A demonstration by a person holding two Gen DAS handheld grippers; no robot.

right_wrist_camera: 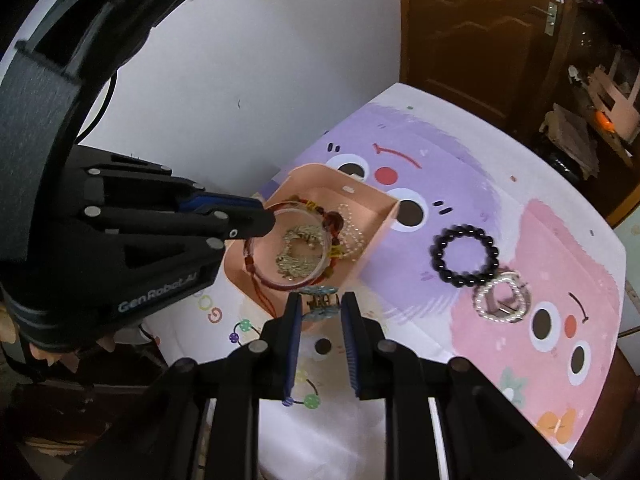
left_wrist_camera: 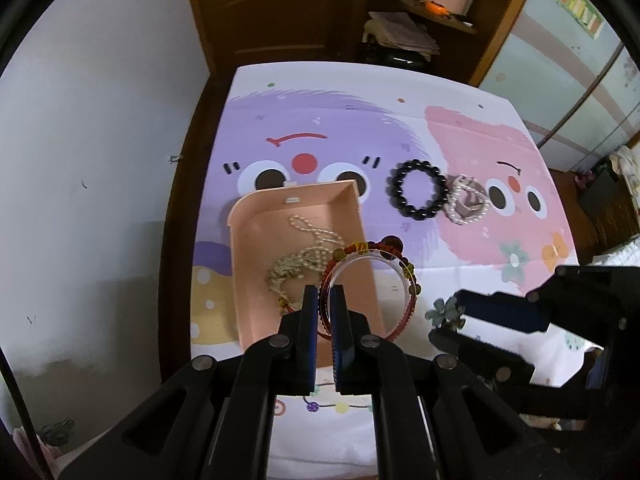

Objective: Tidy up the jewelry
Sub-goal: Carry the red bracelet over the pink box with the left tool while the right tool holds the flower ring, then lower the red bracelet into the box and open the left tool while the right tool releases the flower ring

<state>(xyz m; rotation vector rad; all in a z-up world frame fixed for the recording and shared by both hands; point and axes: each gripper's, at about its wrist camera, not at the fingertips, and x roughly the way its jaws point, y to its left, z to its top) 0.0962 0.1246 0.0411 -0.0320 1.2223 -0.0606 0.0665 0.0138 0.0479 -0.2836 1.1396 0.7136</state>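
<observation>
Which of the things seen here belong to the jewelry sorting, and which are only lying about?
Belong to the job:
- pink tray, with a pearl necklace inside
- clear bangle with red cord bracelets, held by the left gripper
- flower hair clip, between the right gripper fingers
- black bead bracelet
- pearl hair tie

Lying about:
- cartoon tablecloth
- shelf clutter
</observation>
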